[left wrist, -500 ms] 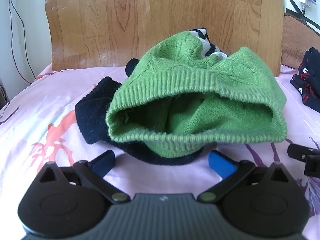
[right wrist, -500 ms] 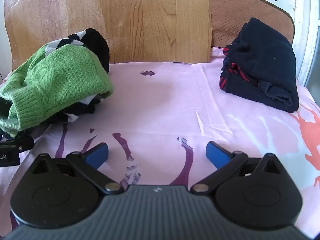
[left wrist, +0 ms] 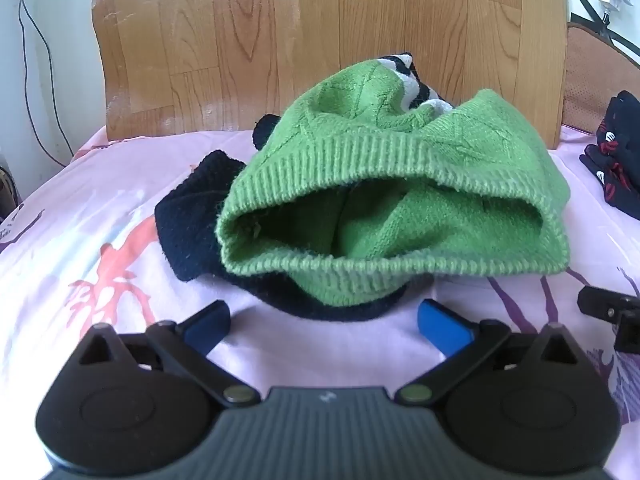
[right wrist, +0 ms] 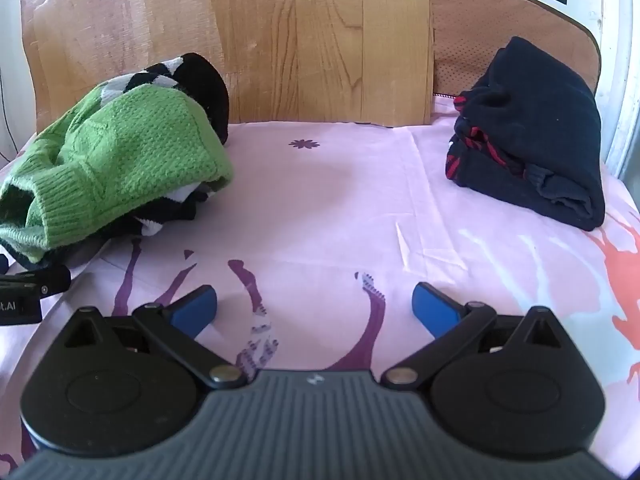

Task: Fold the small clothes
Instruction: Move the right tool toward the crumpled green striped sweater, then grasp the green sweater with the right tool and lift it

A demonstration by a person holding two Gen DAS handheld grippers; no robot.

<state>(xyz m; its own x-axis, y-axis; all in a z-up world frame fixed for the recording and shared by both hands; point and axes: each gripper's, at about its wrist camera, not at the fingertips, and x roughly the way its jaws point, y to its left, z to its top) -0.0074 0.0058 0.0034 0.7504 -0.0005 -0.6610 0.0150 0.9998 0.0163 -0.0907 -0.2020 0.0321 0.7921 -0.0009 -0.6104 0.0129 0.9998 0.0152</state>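
The green knit sweater (left wrist: 400, 184) lies crumpled on top of a heap of small clothes near the back left of the bed, its ribbed hem gaping open toward the left gripper (left wrist: 324, 324). Under it sits a dark navy knit garment (left wrist: 192, 224), spilling out at the front and left of the heap, and a black-and-white patterned piece (left wrist: 404, 76) peeks out behind the green knit, close to the wooden headboard (left wrist: 320, 32). The left gripper has its blue fingers spread wide, holding nothing, just short of the front of the heap above the pink printed bedsheet (left wrist: 100, 208).

The right gripper (right wrist: 314, 306) also stands spread apart and empty, low over the bare middle of the sheet. A folded dark navy garment with red stripes (right wrist: 536, 136) rests near the back right corner of the bed, well apart from the heap.
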